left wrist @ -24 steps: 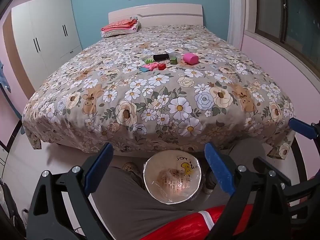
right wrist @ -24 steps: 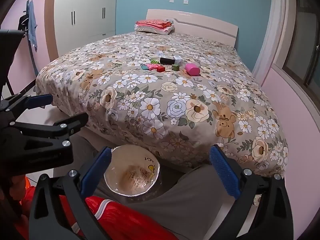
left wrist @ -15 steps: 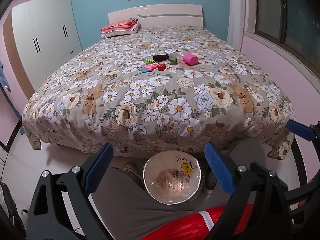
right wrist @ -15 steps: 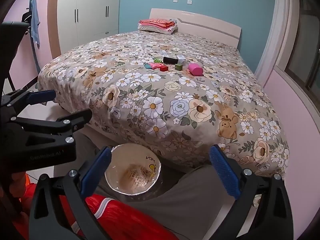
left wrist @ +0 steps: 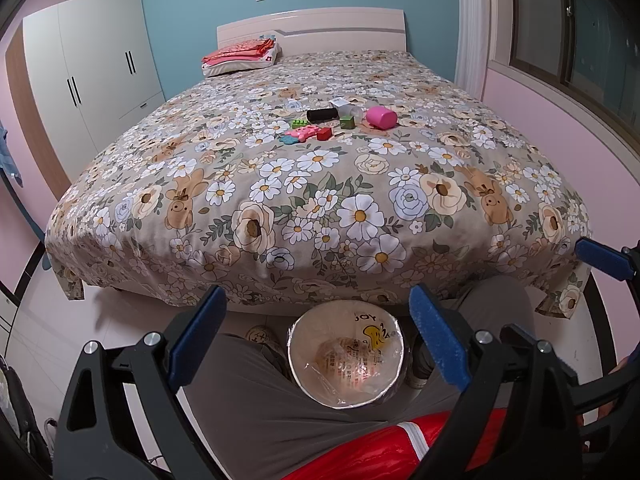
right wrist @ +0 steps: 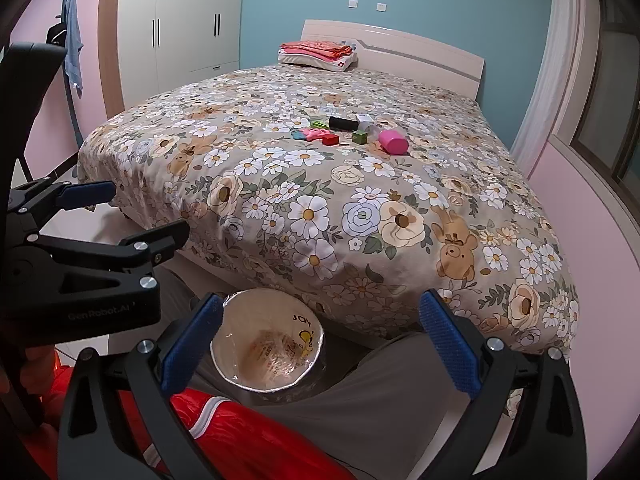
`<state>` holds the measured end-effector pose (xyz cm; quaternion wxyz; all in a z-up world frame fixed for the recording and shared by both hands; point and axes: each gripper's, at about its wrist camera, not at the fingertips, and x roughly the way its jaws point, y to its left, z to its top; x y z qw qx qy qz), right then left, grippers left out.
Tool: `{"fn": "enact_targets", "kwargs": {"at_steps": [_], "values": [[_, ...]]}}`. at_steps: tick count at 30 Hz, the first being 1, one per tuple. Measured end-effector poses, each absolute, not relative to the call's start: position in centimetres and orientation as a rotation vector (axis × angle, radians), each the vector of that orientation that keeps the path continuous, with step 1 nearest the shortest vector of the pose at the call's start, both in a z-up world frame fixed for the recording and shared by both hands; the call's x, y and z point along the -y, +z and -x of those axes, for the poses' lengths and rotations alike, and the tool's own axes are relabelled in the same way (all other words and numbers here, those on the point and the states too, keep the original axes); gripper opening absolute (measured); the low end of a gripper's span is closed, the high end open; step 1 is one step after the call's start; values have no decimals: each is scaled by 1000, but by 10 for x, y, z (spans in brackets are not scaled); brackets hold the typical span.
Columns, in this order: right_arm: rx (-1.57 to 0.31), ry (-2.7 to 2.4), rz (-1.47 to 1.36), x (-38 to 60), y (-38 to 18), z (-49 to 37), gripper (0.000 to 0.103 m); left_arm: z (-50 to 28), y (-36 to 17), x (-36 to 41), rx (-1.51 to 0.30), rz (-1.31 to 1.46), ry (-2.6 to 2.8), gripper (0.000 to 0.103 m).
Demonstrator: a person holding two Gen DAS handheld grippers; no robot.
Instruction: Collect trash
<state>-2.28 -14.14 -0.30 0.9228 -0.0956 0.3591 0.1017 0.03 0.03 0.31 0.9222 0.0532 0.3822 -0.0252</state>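
Both grippers were held low at the foot of the bed (left wrist: 320, 208), and nothing was gripped in either. The left gripper (left wrist: 316, 336) was seen with its blue fingers wide apart, and the lined bin (left wrist: 347, 356) sat right between and just beyond them, with some crumpled wrapping already lying in its bottom. The right gripper (right wrist: 316, 340) was likewise spread open and empty, the same bin (right wrist: 267, 350) lying close by its left finger. The litter to be gathered was spotted well ahead of both sets of fingers, up on the flowered cover: a pink cup (left wrist: 382, 117) on its side, a black cylinder (left wrist: 322, 114), a green cube (left wrist: 347, 121), a red block (left wrist: 324, 133), a green brick (left wrist: 300, 123), a pink toy (left wrist: 301, 133) and a small white box (left wrist: 340, 102), all clustered near one another. The step in hand was judged to be the very opening, with the reach not yet begun. For the next move, a long forward stretch over the bed edge would be called for, with one pair of fingers lowered around a single piece; the cup, likely to roll on the soft cover, would best be pinched squarely across its body.
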Motion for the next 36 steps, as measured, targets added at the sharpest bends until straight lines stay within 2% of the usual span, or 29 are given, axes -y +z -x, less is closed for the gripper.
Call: {"fn": "enact_targets", "kwargs": {"at_steps": [36], "values": [[-749,215,196,138,-10,24,100,0,2,-1,-787,-113,-50,91]]}}
